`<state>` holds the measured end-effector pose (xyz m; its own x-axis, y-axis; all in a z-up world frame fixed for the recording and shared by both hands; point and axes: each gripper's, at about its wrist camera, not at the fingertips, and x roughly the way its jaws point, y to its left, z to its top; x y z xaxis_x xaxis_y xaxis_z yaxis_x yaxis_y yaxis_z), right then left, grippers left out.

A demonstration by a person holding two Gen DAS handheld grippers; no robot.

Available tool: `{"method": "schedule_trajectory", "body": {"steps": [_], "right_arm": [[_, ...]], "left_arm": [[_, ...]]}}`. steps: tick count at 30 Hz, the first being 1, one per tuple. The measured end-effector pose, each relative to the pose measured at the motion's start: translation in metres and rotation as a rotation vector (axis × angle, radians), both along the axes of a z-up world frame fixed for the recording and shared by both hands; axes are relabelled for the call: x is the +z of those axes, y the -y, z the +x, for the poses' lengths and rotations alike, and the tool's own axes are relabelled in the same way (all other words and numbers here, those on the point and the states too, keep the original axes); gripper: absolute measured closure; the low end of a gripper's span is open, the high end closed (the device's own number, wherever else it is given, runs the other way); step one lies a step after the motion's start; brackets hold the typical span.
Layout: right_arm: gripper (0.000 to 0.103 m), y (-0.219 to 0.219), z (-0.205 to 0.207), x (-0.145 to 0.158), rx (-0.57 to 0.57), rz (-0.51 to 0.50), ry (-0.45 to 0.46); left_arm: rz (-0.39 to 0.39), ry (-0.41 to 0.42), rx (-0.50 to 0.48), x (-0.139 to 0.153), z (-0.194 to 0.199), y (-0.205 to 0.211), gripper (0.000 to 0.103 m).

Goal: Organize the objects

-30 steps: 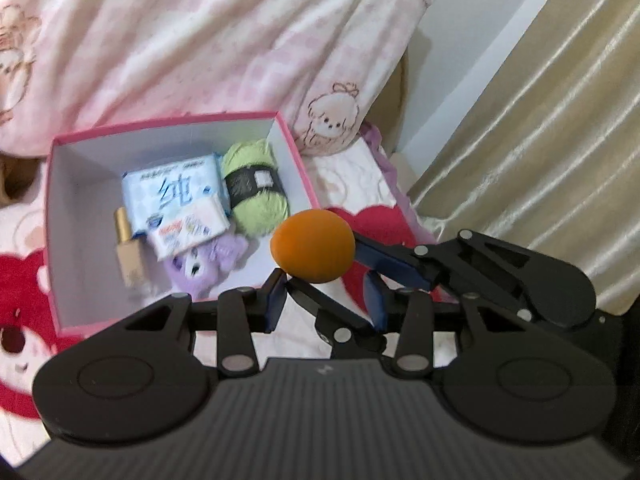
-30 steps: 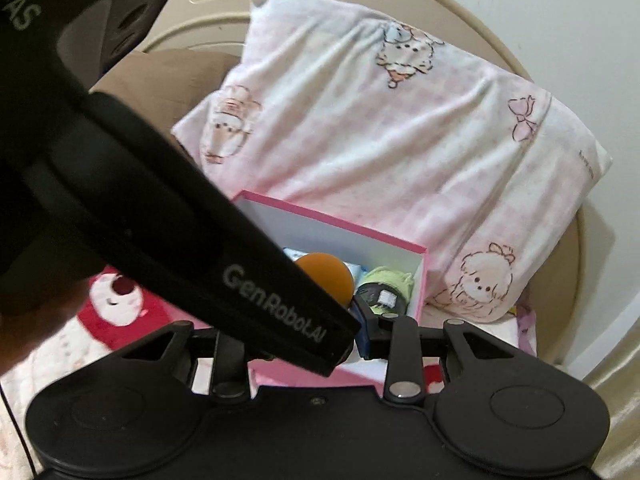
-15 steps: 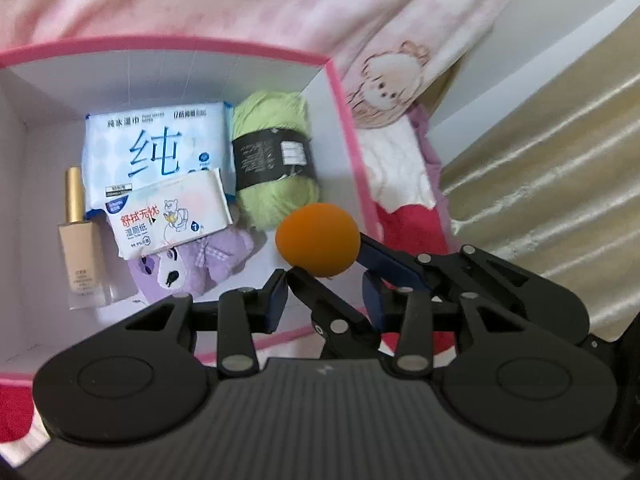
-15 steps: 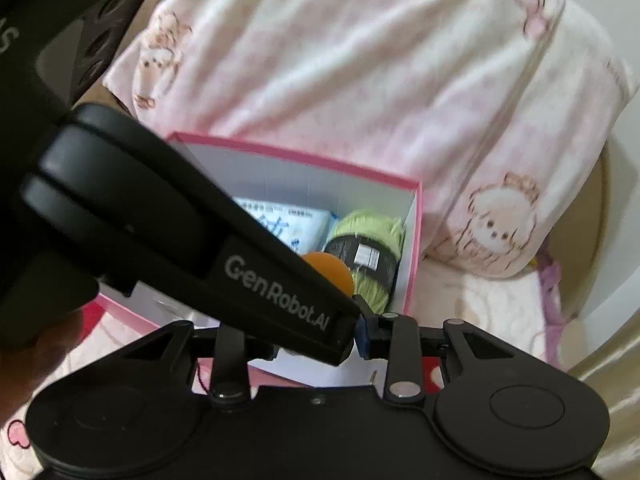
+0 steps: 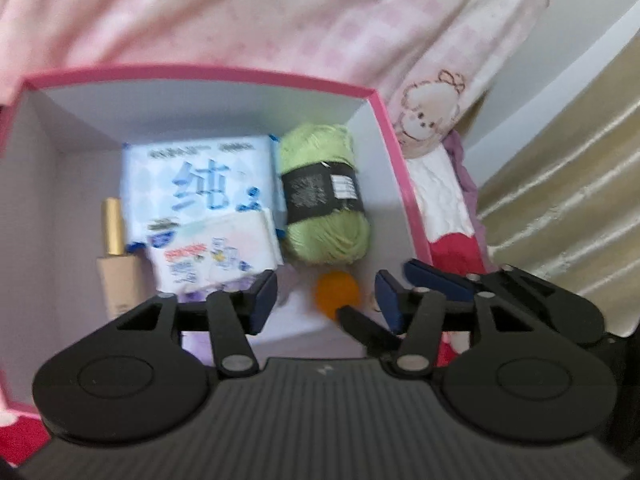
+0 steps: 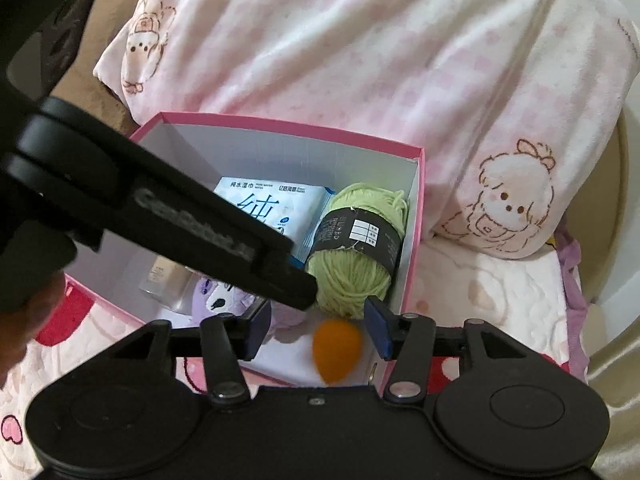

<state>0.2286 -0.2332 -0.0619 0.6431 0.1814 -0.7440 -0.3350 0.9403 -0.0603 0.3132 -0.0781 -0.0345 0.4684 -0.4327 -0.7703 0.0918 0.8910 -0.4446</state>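
Both grippers' jaws have just opened, and the orange ball dropped into the pink box.

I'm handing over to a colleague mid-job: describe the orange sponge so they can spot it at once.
Find the pink box on the bed, in front of the pink pillow. In its near right corner, just below the green yarn ball, lies the orange sponge: the only orange, egg-shaped item there.
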Motion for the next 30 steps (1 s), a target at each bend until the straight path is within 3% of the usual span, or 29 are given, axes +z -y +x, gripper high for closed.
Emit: {"method": "schedule_trajectory", "body": {"steps": [6,12,18,21,30], "right_arm": [[0.033,0.002,-0.024,0.028,0.033,0.036,0.010],[0.026,0.006,-0.055,0.066,0.046,0.088,0.000],[0.021,0.008,-0.080,0.100,0.031,0.093,0.017],[0.020,0.006,-0.091,0.109,0.030,0.074,0.018],[0.013,-0.001,-0.115,0.107,0.027,0.032,-0.010]], "left_arm": [[0.161,0.032,0.051,0.029,-0.023,-0.001,0.029],[0.230,0.061,0.086,0.067,-0.062,-0.009,0.019],[0.273,0.059,0.087,0.095,-0.100,-0.019,0.017],[0.308,0.091,0.081,0.098,-0.121,-0.021,0.015],[0.285,0.040,0.102,0.079,-0.161,-0.036,0.014]]}}
